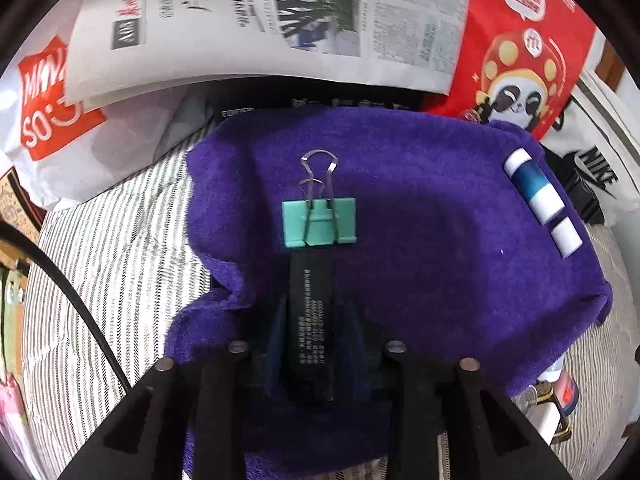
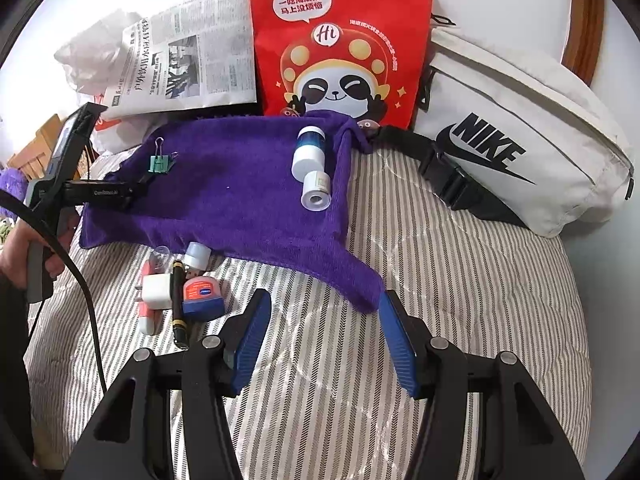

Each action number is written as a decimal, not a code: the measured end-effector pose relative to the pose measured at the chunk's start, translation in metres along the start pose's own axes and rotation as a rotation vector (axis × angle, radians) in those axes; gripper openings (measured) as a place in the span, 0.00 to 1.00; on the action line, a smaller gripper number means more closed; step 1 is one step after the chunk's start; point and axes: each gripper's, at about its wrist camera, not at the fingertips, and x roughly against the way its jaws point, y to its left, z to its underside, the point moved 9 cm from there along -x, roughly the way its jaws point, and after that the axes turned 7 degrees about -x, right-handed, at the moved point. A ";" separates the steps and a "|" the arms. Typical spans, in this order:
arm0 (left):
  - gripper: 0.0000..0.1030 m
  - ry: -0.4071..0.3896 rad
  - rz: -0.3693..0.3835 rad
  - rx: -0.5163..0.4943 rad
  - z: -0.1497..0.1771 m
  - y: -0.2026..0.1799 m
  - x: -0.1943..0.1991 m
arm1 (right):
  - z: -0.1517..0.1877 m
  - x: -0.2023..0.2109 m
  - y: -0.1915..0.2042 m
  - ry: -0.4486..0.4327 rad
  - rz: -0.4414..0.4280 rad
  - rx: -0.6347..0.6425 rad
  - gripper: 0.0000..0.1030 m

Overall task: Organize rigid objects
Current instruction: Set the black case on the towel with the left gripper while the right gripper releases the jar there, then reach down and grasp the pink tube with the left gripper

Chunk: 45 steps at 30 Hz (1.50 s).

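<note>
A purple towel [image 1: 440,248] [image 2: 248,216] lies spread on the striped bedding. On it, a green binder clip [image 1: 319,222] [image 2: 160,165] lies at the far end of a black bar with small white print [image 1: 312,320]. That bar sits between the blue pads of my left gripper [image 1: 316,308] [image 2: 136,194]; the pads stand slightly off it, so the gripper is open. A blue-and-white bottle [image 1: 532,188] [image 2: 308,152] and a small white cylinder [image 1: 566,236] [image 2: 316,192] lie at the towel's right. My right gripper [image 2: 326,320] hovers open and empty over the bedding.
Left of the right gripper lies a cluster: white charger [image 2: 154,292], black pen [image 2: 178,304], red-and-blue tin [image 2: 202,296]. Behind the towel are a newspaper [image 2: 192,56], a red panda bag [image 2: 340,40] and a white Nike pouch [image 2: 520,132]. A hand [image 2: 24,248] and a black cable [image 2: 80,280] are at the left.
</note>
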 end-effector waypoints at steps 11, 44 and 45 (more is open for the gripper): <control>0.53 0.005 -0.010 0.010 0.022 -0.016 0.026 | 0.004 0.023 0.009 -0.027 -0.021 0.010 0.56; 0.53 0.060 0.193 -0.045 0.098 -0.141 0.064 | 0.053 0.067 -0.016 -0.037 0.007 -0.102 0.60; 0.53 0.060 0.176 -0.051 0.096 -0.143 0.062 | 0.054 0.066 -0.016 -0.034 0.006 -0.103 0.60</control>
